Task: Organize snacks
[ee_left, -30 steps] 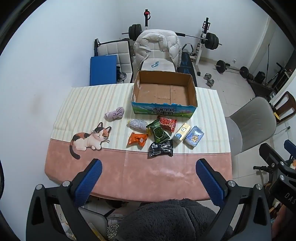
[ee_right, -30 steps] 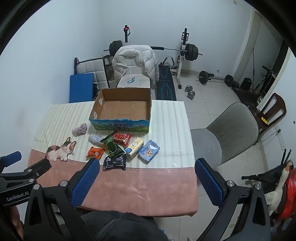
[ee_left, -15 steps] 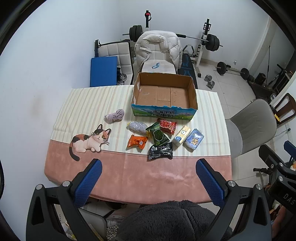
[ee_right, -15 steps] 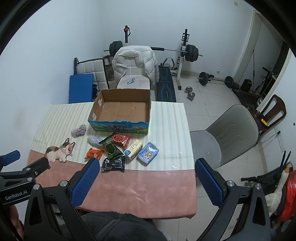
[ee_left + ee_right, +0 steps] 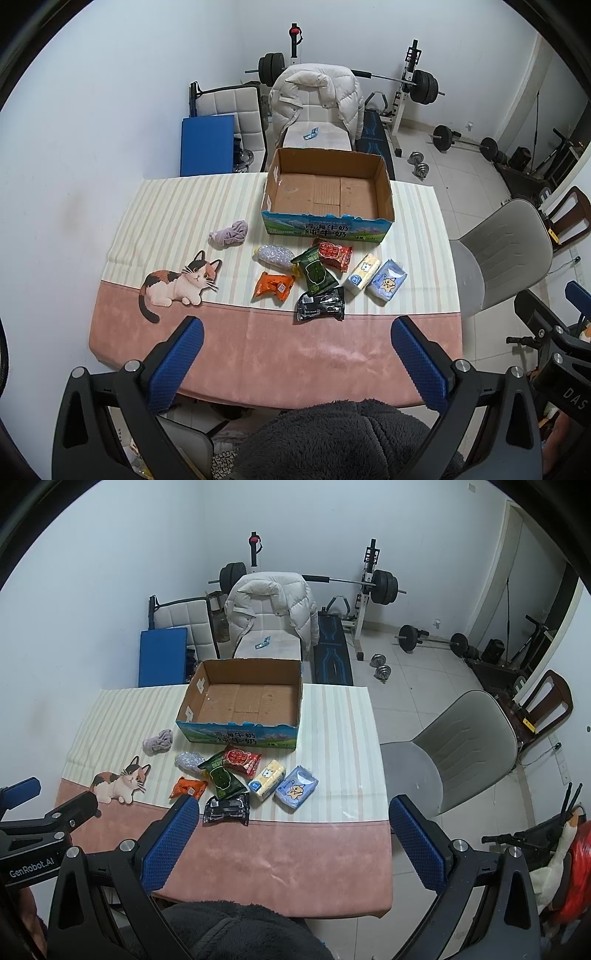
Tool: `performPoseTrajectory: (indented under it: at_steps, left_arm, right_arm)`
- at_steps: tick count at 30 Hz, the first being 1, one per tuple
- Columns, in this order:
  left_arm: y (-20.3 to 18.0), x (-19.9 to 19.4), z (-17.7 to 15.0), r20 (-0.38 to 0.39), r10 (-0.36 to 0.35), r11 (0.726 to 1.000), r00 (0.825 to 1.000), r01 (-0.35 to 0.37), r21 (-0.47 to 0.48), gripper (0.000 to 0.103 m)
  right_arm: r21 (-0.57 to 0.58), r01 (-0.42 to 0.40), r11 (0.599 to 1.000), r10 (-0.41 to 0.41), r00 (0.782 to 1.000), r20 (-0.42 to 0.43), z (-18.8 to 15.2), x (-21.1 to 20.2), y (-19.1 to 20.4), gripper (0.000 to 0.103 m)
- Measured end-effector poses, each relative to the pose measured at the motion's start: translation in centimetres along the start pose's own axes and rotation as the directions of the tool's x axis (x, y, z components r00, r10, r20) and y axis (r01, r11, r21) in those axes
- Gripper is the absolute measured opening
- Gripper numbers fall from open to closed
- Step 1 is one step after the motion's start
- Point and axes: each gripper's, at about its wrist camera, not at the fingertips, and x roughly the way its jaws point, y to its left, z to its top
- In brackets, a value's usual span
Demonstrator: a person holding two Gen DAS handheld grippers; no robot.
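Both rigs have pulled up and back over the last second: the whole worktop (image 5: 266,354) now sits lower and smaller in each view. Nothing on it has shifted.

Left tongs (image 5: 295,354) are spread wide and empty, hanging over the near pink edge. Right tongs (image 5: 288,834) likewise spread wide, nothing between the pads, over the near right part of the worktop.

Snacks lie in a loose cluster just in front of the cardboard box (image 5: 327,225), none inside it yet: silver pack (image 5: 273,256), orange pack (image 5: 274,285), green pack (image 5: 315,271) overlapping the red pack (image 5: 334,254), black pack (image 5: 320,303) nearest the tongs, yellow bar (image 5: 362,272) touching the blue pack (image 5: 388,279). Box is open-topped and looks empty, upright at the far side.

A crumpled purple cloth (image 5: 229,233) sits left of the box, probably not part of the job.

Judgement: step in hand is still the start, a survey before the first pick. Next move calls for dropping one set of tongs onto an edge piece. Black pack or blue pack look easiest, both clear on the near side. Green/red overlap is best left until neighbours are gone. Flat foil packs need a low approach and a pinch on a seam or edge, else the pads slide off.
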Motion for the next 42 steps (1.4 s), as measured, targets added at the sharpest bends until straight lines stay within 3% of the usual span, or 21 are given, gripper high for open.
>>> performPoseTrajectory:
  at_steps: [29, 42]
  left_arm:
    - [0.1, -1.0, 1.2, 0.023, 0.001, 1.0, 1.0, -0.001, 0.0, 0.103]
    - [0.3, -2.0, -0.6, 0.051, 0.013, 1.0, 0.999, -0.013, -0.007, 0.103]
  right_arm:
    - [-0.008, -0.005, 1.0, 0.005, 0.999, 0.032, -0.7, -2.0, -0.2, 0.103]
    - [-0.003, -0.014, 1.0, 0.014, 0.998, 0.055, -1.0, -2.7, -0.4, 0.103]
